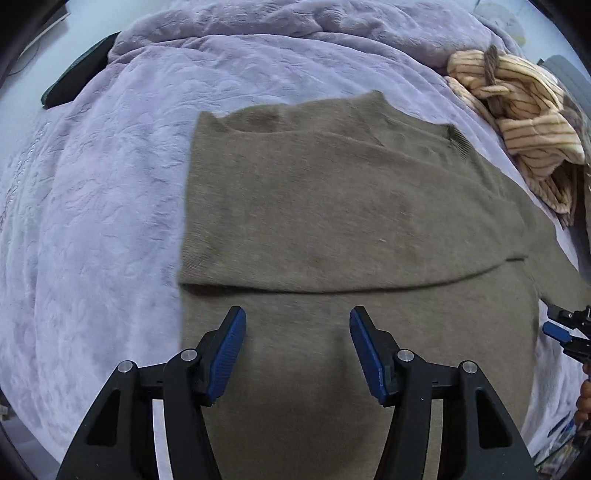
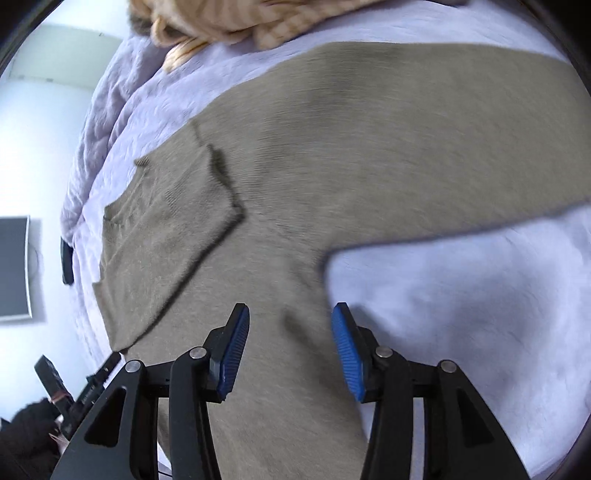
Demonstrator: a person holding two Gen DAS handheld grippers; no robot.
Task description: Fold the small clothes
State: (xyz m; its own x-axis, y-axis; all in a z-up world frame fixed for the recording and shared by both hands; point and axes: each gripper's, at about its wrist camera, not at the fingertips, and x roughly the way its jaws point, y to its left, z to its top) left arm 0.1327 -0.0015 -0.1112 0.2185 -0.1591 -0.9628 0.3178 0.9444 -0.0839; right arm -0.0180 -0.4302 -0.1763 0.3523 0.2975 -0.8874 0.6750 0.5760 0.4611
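Sweater point(image 1: 332, 206): olive knit, flat on lilac blanket point(image 1: 92, 221), one side folded in, other sleeve spread for folding. Left gripper point(image 1: 297, 345), right gripper point(image 2: 290, 341): jaws apart, empty, above it. Striped garment point(image 1: 517, 118): heaped aside, waiting

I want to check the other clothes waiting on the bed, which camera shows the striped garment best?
The left wrist view. There the striped garment lies crumpled at upper right on the lavender blanket, its cream fabric and brown stripes sharp, beside the olive sweater. The right wrist view catches only a blurred strip of it at the top edge.
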